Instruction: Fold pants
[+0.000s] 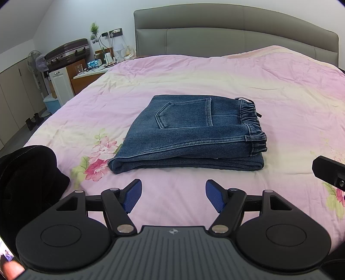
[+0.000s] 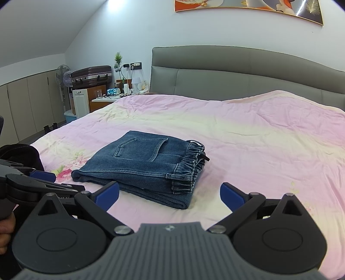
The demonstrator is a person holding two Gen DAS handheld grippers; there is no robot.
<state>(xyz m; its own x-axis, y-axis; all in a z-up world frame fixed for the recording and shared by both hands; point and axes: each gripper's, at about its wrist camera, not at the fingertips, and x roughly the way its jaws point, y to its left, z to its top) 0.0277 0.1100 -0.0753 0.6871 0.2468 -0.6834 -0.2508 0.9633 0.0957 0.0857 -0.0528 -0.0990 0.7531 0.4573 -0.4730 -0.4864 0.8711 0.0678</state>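
Folded blue jeans (image 1: 189, 133) lie in a compact stack near the middle of a bed, on a pink quilt (image 1: 269, 90) printed with flowers; a back pocket (image 1: 185, 112) faces up and the gathered elastic waistband (image 1: 252, 120) sits at the stack's right end. From the right wrist view the same stack (image 2: 142, 168) shows several layers, the waistband turned toward the camera's right.

The left gripper (image 1: 173, 193) hovers over bare quilt just short of the jeans' near edge, its blue-padded fingers (image 1: 134, 191) spread wide and holding nothing. The right gripper (image 2: 169, 193) is likewise wide apart and empty, its left finger (image 2: 107, 193) just in front of the stack's near corner, apart from the cloth. Part of the left gripper shows at the left edge of the right wrist view.

A dark garment (image 1: 28, 172) lies at the bed's near left corner. Beyond the quilt stands a grey padded headboard (image 1: 237, 36). To the left are a cluttered nightstand (image 1: 90, 73), a suitcase (image 1: 69, 51) atop a cabinet, a standing fan (image 1: 35, 60) and a small potted plant (image 1: 94, 30). A framed picture (image 2: 248, 8) hangs above the headboard.
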